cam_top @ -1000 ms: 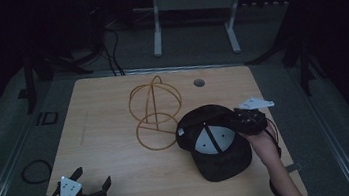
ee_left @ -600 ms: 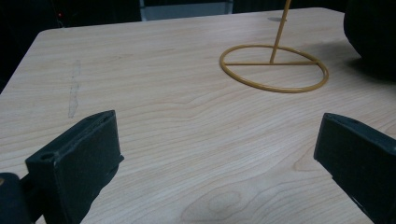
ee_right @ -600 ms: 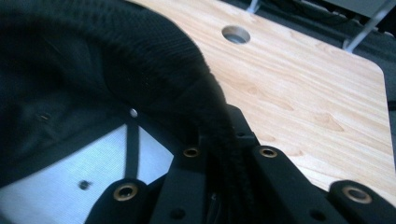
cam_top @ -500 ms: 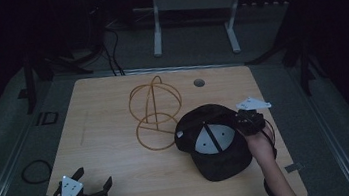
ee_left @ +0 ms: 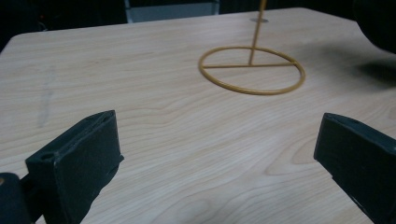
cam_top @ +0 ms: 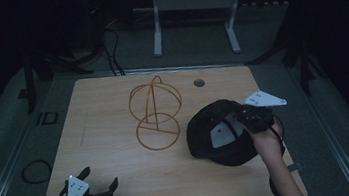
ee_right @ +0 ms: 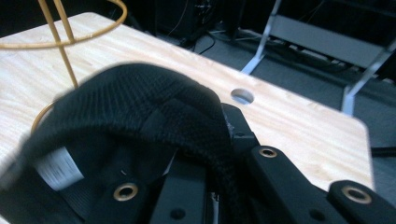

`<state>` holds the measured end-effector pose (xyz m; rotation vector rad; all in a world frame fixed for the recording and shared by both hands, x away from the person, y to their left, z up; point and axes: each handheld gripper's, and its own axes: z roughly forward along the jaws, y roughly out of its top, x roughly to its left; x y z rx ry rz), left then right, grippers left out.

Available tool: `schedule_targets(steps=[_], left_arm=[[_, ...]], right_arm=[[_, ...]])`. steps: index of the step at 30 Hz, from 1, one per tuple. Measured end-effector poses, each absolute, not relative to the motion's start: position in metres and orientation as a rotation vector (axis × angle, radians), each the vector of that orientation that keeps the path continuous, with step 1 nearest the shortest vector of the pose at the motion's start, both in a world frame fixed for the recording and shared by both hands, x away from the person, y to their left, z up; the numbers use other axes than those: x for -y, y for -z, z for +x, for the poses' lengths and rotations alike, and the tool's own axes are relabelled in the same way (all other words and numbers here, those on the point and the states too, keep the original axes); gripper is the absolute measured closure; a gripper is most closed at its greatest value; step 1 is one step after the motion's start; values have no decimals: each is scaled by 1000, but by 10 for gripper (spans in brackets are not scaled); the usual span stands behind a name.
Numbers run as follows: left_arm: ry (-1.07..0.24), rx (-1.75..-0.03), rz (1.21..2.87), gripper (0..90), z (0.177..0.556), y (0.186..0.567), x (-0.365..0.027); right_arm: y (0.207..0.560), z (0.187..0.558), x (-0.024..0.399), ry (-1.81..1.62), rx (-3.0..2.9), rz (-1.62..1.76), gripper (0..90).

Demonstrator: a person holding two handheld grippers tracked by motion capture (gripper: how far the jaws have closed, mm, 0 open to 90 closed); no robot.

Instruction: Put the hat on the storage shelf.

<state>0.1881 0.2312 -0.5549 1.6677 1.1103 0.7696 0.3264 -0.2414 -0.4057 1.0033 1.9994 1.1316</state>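
1. High view has the desk [cam_top: 113,110] unchanged across the last second: same wood top, same hole at its far edge.
2. At 12 o'clock of the desk's middle stands the wire hat stand [cam_top: 156,113], upright on its ring base, exactly where it stood a second ago and untouched.
3. At 3 o'clock of that stand's base lies the black cap [cam_top: 219,132], opening upward with its white label showing. Over the last second it has crept slightly toward the stand, and its rim on the person's right side looks lifted.
4. Right gripper [cam_top: 245,118] grips at the cap's 2 o'clock edge; its grey plate has swung a little farther away from the person. Right gripper view shows the jaws pinching the cap's thick woven rim [ee_right: 205,140]. I judge the carry to the stand has just begun.
5. Left gripper [cam_top: 101,192] rests at the desk's 7 o'clock corner, not moved, jaws spread wide on nothing, as the left gripper view confirms.
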Motion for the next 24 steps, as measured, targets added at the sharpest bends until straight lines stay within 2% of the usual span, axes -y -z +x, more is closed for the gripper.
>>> schedule_targets(steps=[4, 12, 17, 24], left_arm=[[-753, -1089, 1683, 9, 190, 553, -220], [-595, -1062, 1716, 9, 200, 545, -188], [-571, -1028, 1726, 9, 202, 541, -176], [-488, -917, 1781, 9, 209, 533, -137]], right_arm=[[397, 323, 241, -1113, -1981, 978, 882], [372, 306, 244, -1207, -1940, 934, 882], [368, 298, 241, -1226, -1936, 911, 882], [368, 286, 237, -1253, -1947, 884, 882]])
